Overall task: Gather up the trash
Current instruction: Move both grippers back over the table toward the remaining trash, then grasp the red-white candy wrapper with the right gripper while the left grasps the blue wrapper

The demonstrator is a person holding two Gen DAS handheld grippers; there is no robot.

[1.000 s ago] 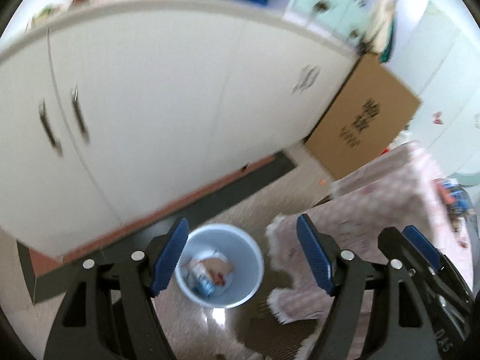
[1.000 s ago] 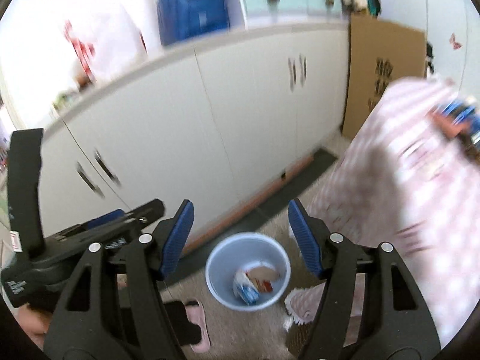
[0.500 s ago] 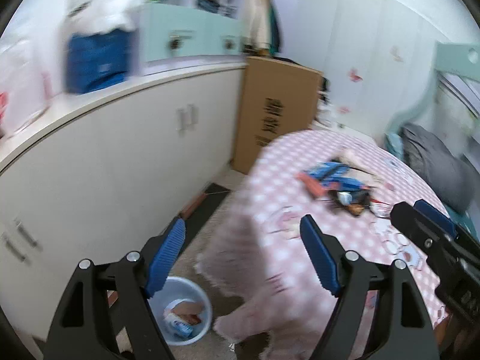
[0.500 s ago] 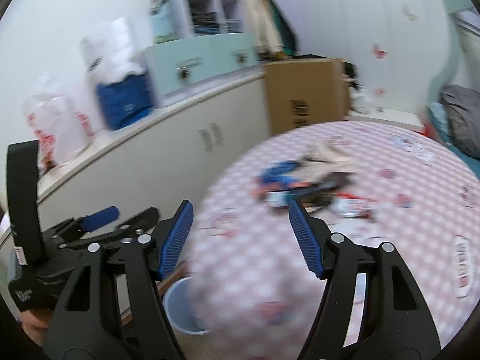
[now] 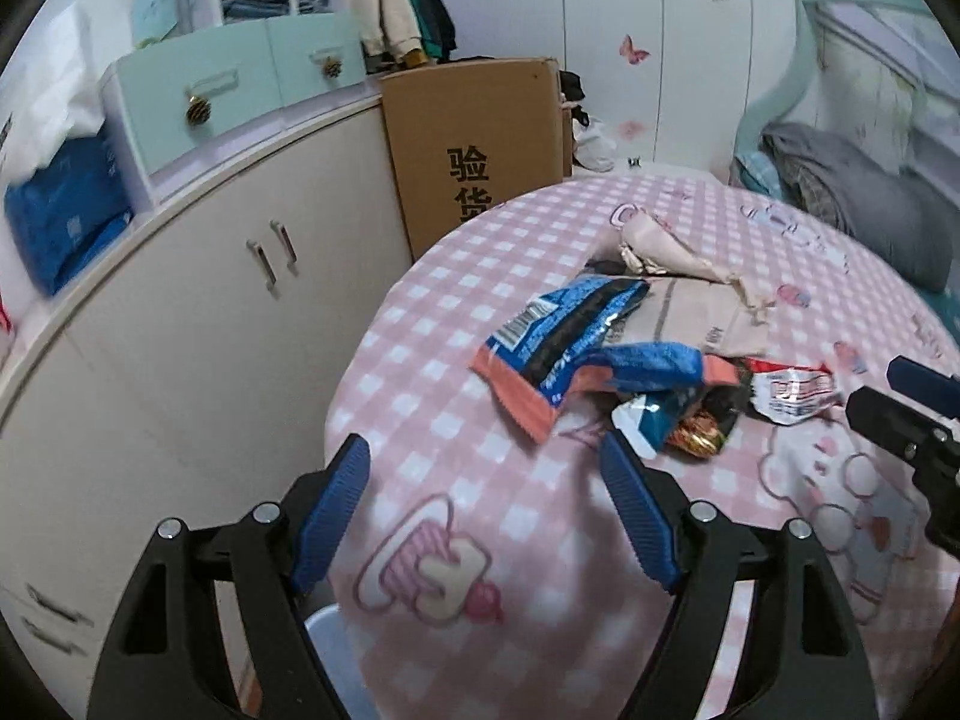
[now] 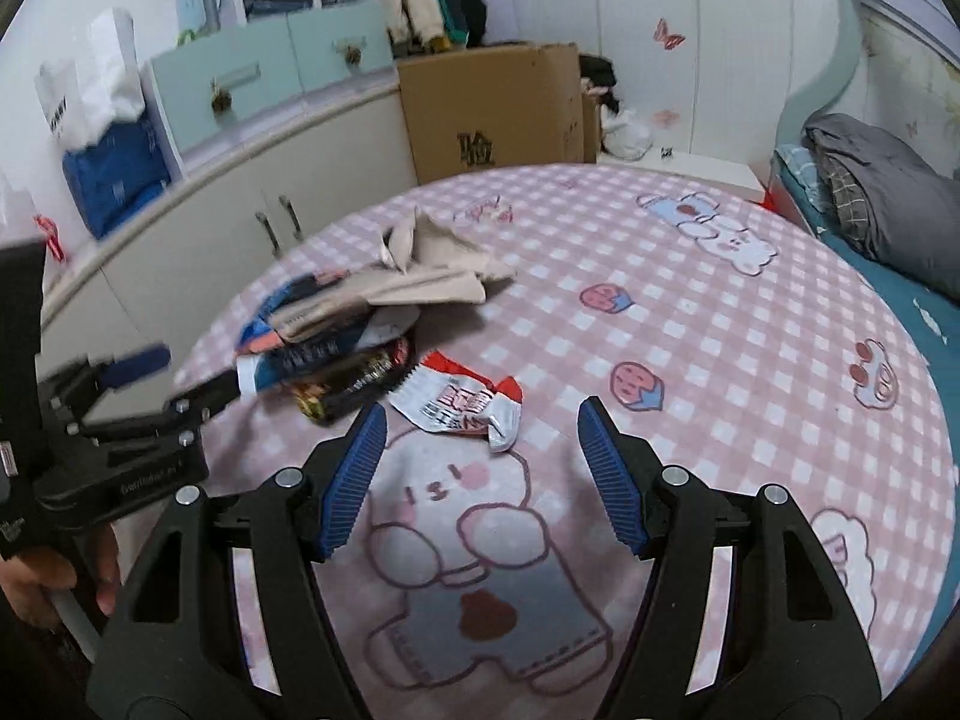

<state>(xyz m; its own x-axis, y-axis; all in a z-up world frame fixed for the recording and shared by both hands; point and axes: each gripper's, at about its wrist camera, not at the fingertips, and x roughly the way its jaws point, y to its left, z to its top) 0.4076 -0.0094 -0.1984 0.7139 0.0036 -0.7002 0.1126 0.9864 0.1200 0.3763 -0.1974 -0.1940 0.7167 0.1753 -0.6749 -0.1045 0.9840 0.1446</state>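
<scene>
A pile of trash lies on the pink checked tablecloth (image 5: 420,420): a blue and orange snack wrapper (image 5: 576,348), a red and white wrapper (image 5: 792,393) (image 6: 465,405), a dark gold-trimmed wrapper (image 6: 354,378) and beige crumpled paper (image 5: 672,252) (image 6: 432,264). My left gripper (image 5: 483,516) is open and empty over the table edge, short of the blue wrapper. My right gripper (image 6: 480,474) is open and empty just in front of the red and white wrapper. The pale blue bin's rim (image 5: 327,630) shows below the table edge.
White cupboards (image 5: 210,312) stand to the left with mint drawers (image 5: 240,84) on top. A cardboard box (image 5: 474,138) stands behind the table. A bed with grey bedding (image 6: 870,192) is at the right.
Both grippers swung up from above the floor bin to over the table. The trash pile is now in front of them. Both stay open and empty.
</scene>
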